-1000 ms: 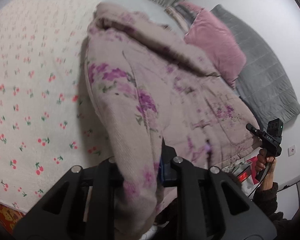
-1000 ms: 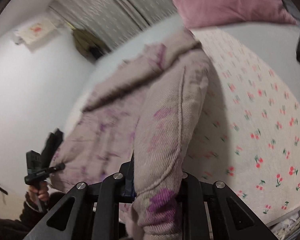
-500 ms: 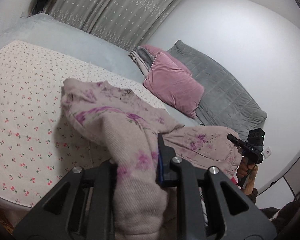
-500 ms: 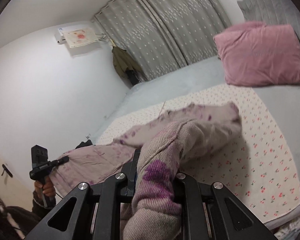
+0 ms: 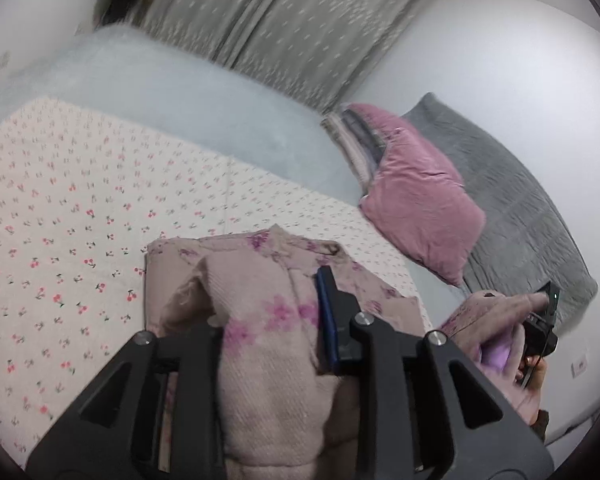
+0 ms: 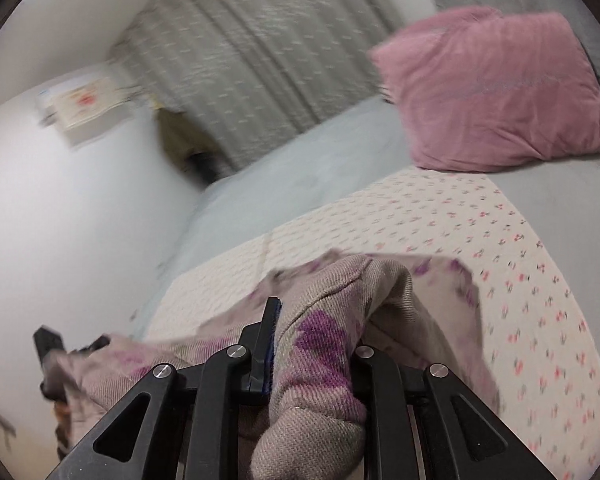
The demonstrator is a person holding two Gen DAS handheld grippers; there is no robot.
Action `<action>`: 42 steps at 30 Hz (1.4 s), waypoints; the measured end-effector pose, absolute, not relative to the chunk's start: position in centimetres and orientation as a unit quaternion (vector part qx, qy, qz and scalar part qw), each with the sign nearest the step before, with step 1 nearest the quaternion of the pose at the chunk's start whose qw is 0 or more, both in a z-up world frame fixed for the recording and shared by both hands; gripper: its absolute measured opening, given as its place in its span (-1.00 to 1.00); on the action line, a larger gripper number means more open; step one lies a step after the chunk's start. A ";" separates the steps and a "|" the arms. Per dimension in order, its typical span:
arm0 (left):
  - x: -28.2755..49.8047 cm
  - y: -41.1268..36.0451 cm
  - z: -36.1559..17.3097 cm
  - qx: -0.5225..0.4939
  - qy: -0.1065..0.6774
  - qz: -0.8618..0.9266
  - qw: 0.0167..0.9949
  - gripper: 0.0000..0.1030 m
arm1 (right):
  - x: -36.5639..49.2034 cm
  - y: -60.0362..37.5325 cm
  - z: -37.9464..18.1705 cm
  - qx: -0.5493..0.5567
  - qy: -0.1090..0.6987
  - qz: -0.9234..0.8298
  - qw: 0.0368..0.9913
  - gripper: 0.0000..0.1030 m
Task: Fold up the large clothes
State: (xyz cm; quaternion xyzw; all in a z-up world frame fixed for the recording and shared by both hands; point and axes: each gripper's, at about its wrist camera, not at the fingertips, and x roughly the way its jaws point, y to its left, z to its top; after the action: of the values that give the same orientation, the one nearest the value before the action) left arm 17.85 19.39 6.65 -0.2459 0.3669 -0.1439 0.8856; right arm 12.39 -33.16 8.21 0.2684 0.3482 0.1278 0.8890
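Note:
A large dusty-pink garment with purple flowers hangs between both grippers at the near edge of the bed. My left gripper is shut on a thick bunch of its fabric. My right gripper is shut on another bunch of the garment. In the left wrist view the right gripper shows at the far right with fabric draped over it. In the right wrist view the left gripper shows at the lower left, blurred. The garment's far part rests on the cherry-print sheet.
A pink pillow and a grey quilted blanket lie at the head of the bed. A pale blue cover lies beyond the cherry sheet. Grey curtains hang behind. White walls flank the bed.
Both grippers have pulled back and up with the garment. It was spread over the bed and is now gathered near the edge. The views tilted up toward the curtains.

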 end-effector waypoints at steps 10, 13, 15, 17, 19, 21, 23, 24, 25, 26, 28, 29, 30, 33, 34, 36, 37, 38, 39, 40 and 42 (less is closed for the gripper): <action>24.4 22.9 -3.5 -0.363 0.468 -0.151 0.792 0.09 | 22.0 -39.1 -3.8 0.407 0.444 0.146 0.785 -0.37; 23.2 24.0 -2.4 -0.364 0.453 -0.156 0.799 0.33 | 21.4 -41.0 -3.8 0.440 0.422 0.178 0.772 -0.07; 22.0 24.7 -0.8 -0.329 0.433 -0.147 0.826 0.40 | 20.3 -42.2 -2.4 0.441 0.402 0.178 0.783 0.10; 21.1 25.0 0.4 -0.286 0.411 -0.139 0.855 0.49 | 19.3 -43.4 -0.6 0.416 0.377 0.171 0.809 0.15; 20.1 24.7 1.1 -0.225 0.389 -0.123 0.885 0.58 | 18.2 -43.6 0.8 0.370 0.370 0.153 0.838 0.21; 19.2 23.9 1.4 -0.141 0.376 -0.098 0.911 0.59 | 17.6 -42.7 1.7 0.287 0.372 0.120 0.874 0.24; 18.7 22.5 0.8 -0.066 0.377 -0.103 0.918 0.59 | 17.6 -41.4 1.5 0.231 0.384 0.111 0.887 0.25; 18.8 22.0 0.4 -0.045 0.382 -0.109 0.917 0.59 | 18.0 -40.3 0.9 0.202 0.398 0.109 0.888 0.25; 19.0 21.4 -0.2 -0.025 0.389 -0.117 0.914 0.59 | 18.2 -39.6 0.4 0.181 0.409 0.107 0.888 0.25; 19.3 20.6 -0.9 -0.007 0.398 -0.126 0.909 0.59 | 18.7 -38.6 -0.2 0.159 0.418 0.104 0.888 0.25; 20.0 19.4 -2.0 0.024 0.412 -0.141 0.900 0.60 | 19.7 -36.8 -1.7 0.115 0.432 0.098 0.889 0.25; 20.4 18.9 -2.4 0.037 0.415 -0.144 0.897 0.60 | 20.4 -36.0 -2.5 0.099 0.437 0.097 0.889 0.25; 21.2 18.5 -2.8 0.046 0.419 -0.144 0.896 0.60 | 21.0 -35.5 -3.3 0.086 0.443 0.095 0.887 0.25; 24.3 18.0 -4.1 0.036 0.446 -0.135 0.884 0.60 | 23.0 -34.3 -5.0 0.059 0.460 0.068 0.884 0.25; 25.2 18.0 -4.5 0.023 0.453 -0.134 0.881 0.59 | 23.7 -34.2 -5.6 0.060 0.462 0.065 0.883 0.25; 27.2 17.9 -5.1 -0.014 0.466 -0.134 0.874 0.34 | 24.8 -34.4 -6.3 0.077 0.456 0.058 0.885 0.20; 27.8 18.0 -5.1 -0.035 0.468 -0.133 0.873 -0.11 | 25.1 -34.4 -6.4 0.085 0.452 0.056 0.886 -0.06; 28.6 18.3 -5.0 -0.073 0.471 -0.125 0.870 -0.54 | 25.4 -34.4 -6.3 0.095 0.449 0.059 0.887 -0.38; 28.8 18.2 -4.7 -0.099 0.466 -0.124 0.870 -0.61 | 25.6 -34.4 -6.0 0.103 0.445 0.064 0.887 -0.47; 28.7 18.3 -4.0 -0.123 0.451 -0.123 0.875 -0.67 | 25.5 -34.2 -5.5 0.106 0.436 0.068 0.891 -0.61; 28.1 18.1 -1.2 -0.159 0.400 -0.141 0.891 -0.70 | 24.9 -33.7 -3.1 0.109 0.395 0.082 0.909 -0.65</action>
State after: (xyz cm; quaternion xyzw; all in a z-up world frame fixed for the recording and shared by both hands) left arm 28.07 18.13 -1.17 -0.1592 0.4004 -0.1410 0.8913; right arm 24.93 -33.73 -3.10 0.1088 0.3945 0.0815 0.9088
